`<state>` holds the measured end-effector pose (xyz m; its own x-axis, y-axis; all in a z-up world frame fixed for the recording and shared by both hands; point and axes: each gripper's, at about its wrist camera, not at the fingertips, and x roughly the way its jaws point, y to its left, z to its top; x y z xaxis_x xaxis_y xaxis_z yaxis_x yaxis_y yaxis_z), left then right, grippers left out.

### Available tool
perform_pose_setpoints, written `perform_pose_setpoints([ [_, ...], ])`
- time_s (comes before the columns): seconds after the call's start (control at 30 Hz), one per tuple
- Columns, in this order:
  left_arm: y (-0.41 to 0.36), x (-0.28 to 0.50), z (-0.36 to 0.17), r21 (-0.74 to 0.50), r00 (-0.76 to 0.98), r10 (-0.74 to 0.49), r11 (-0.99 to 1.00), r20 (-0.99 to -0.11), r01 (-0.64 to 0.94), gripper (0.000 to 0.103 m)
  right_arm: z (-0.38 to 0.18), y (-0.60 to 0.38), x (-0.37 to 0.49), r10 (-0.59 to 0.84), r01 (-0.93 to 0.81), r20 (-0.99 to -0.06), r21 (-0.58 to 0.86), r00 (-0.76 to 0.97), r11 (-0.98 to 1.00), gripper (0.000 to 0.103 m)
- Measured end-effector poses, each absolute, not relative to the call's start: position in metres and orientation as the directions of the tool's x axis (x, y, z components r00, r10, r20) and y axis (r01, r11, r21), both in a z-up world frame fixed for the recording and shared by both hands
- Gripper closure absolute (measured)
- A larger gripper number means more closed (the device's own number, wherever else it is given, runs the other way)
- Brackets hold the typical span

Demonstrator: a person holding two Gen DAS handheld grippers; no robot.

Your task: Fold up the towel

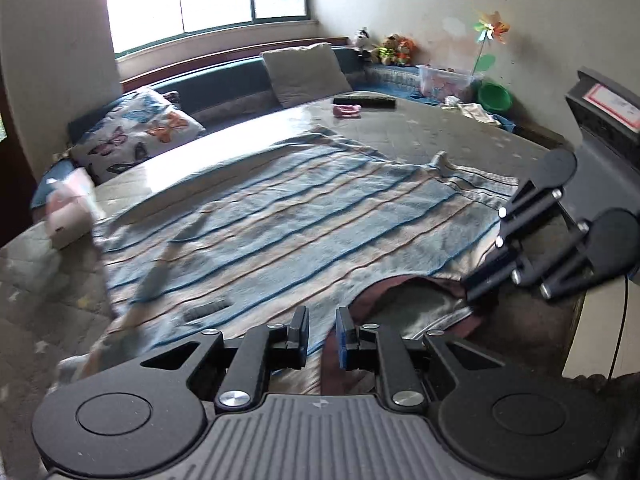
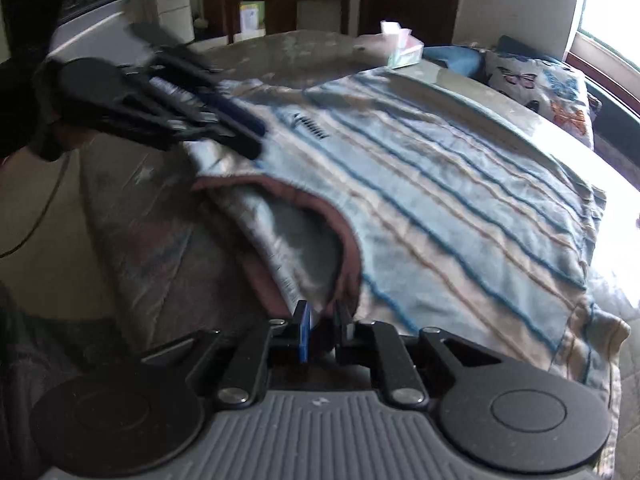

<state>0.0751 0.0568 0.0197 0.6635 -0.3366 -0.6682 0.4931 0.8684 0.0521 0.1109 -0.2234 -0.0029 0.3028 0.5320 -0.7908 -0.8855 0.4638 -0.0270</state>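
Striped blue, tan and white terry towel (image 1: pixel 288 216) spread on a mattress (image 1: pixel 420 128), gripped at its near edge by two hand-held grippers.

Most of the towel is laid flat across the mattress, reaching toward the far edge, where a tissue box (image 2: pixel 404 50) is seen near the corner. At the near edge a maroon-hemmed portion is turned up and bunched. The left gripper (image 1: pixel 322 334) is seen with its jaws narrowed around a ridge of cloth; the right gripper (image 2: pixel 323 330) is likewise narrowed on the hem, apparently pinching it. By the look of it, a fold is being made along the near edge; whether earlier folds exist cannot be told. Both corners would need to be lifted together and carried evenly toward the far edge, so the stripes stay aligned.
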Motion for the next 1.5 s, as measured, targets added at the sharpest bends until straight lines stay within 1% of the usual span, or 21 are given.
perform_pose_setpoints([
  [0.13, 0.039, 0.076, 0.005, 0.036, 0.610, -0.382, 0.828, -0.694, 0.559, 0.087, 0.003, -0.232, 0.102, 0.541, -0.898, -0.791, -0.025, 0.286, 0.439, 0.091],
  [0.23, 0.030, 0.072, -0.004, 0.015, 0.570, -0.403, 0.807, -0.716, 0.590, 0.087, 0.010, -0.241, 0.103, 0.559, -0.891, -0.779, 0.002, 0.284, 0.455, 0.087],
  [0.27, 0.028, 0.070, -0.007, 0.007, 0.557, -0.410, 0.801, -0.723, 0.598, 0.087, 0.013, -0.248, 0.105, 0.570, -0.880, -0.768, 0.019, 0.291, 0.475, 0.082],
  [0.33, 0.025, 0.066, -0.012, -0.005, 0.541, -0.416, 0.795, -0.731, 0.606, 0.086, 0.015, -0.256, 0.109, 0.569, -0.855, -0.757, 0.025, 0.322, 0.518, 0.081],
  [0.4, 0.021, 0.063, -0.013, 0.011, 0.543, -0.415, 0.787, -0.730, 0.616, 0.086, 0.013, -0.265, 0.117, 0.539, -0.809, -0.750, 0.008, 0.383, 0.587, 0.080],
  [0.53, 0.019, 0.061, -0.005, -0.009, 0.517, -0.446, 0.763, -0.730, 0.646, 0.086, 0.005, -0.283, 0.133, 0.489, -0.732, -0.758, 0.022, 0.432, 0.681, 0.080],
  [0.63, 0.013, 0.059, 0.009, 0.017, 0.548, -0.468, 0.750, -0.693, 0.661, 0.085, 0.007, -0.303, 0.150, 0.446, -0.655, -0.742, 0.011, 0.501, 0.755, 0.079],
  [0.7, 0.005, 0.065, 0.012, 0.011, 0.559, -0.481, 0.751, -0.675, 0.660, 0.085, 0.008, -0.314, 0.166, 0.403, -0.585, -0.723, -0.002, 0.561, 0.811, 0.079],
  [0.77, -0.004, 0.072, 0.014, 0.003, 0.569, -0.493, 0.754, -0.659, 0.657, 0.086, 0.008, -0.323, 0.185, 0.376, -0.518, -0.706, 0.016, 0.600, 0.855, 0.079],
  [0.9, -0.020, 0.086, 0.018, -0.013, 0.587, -0.516, 0.758, -0.624, 0.652, 0.085, 0.001, -0.331, 0.218, 0.345, -0.441, -0.680, 0.036, 0.647, 0.897, 0.079],
  [1.0, -0.033, 0.098, 0.010, -0.054, 0.564, -0.535, 0.754, -0.629, 0.655, 0.085, -0.009, -0.333, 0.234, 0.308, -0.407, -0.678, 0.014, 0.667, 0.913, 0.079],
  [1.17, -0.049, 0.106, -0.007, -0.087, 0.511, -0.545, 0.736, -0.665, 0.671, 0.086, -0.025, -0.339, 0.250, 0.230, -0.354, -0.680, -0.047, 0.697, 0.934, 0.080],
  [1.27, -0.053, 0.105, -0.015, -0.096, 0.488, -0.544, 0.729, -0.682, 0.678, 0.086, -0.025, -0.350, 0.250, 0.153, -0.298, -0.673, -0.104, 0.723, 0.949, 0.079],
  [1.37, -0.055, 0.104, -0.019, -0.105, 0.481, -0.549, 0.726, -0.683, 0.679, 0.086, -0.021, -0.370, 0.242, 0.168, -0.276, -0.683, -0.052, 0.711, 0.960, 0.075],
  [1.43, -0.056, 0.104, -0.019, -0.110, 0.479, -0.553, 0.725, -0.681, 0.680, 0.085, -0.019, -0.379, 0.232, 0.177, -0.271, -0.691, -0.028, 0.701, 0.962, 0.071],
  [1.47, -0.057, 0.104, -0.020, -0.113, 0.478, -0.555, 0.724, -0.680, 0.680, 0.086, -0.018, -0.384, 0.225, 0.185, -0.269, -0.697, -0.013, 0.693, 0.963, 0.066],
  [1.5, -0.057, 0.104, -0.020, -0.114, 0.478, -0.557, 0.723, -0.679, 0.681, 0.086, -0.016, -0.390, 0.217, 0.192, -0.267, -0.702, 0.003, 0.686, 0.964, 0.066],
])
